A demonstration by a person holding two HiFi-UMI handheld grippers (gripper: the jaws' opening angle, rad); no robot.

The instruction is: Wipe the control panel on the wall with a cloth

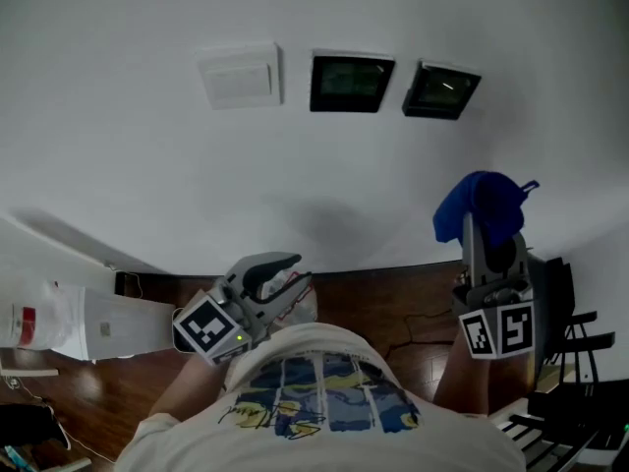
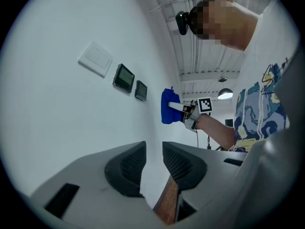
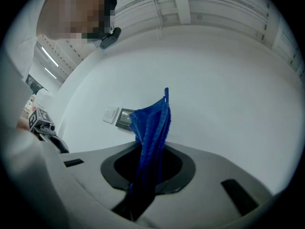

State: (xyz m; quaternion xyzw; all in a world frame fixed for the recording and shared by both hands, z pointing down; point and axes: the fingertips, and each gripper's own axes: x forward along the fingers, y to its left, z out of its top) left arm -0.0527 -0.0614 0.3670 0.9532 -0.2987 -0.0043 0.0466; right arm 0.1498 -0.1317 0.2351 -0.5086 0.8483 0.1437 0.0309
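- Your right claw point(image 3: 148, 168) is clamped on the blue cloth point(image 3: 152, 123), which sticks up from its jaws.
- Your left claw point(image 2: 153, 162) is empty, its jaws slightly apart.
- The control panel point(image 1: 352, 84) is on the wall point(image 1: 138, 165), ahead and left of the right claw, apart from the cloth.

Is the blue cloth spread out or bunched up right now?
Bunched. The blue cloth rises in gathered folds, pinched between the jaws of the right gripper.
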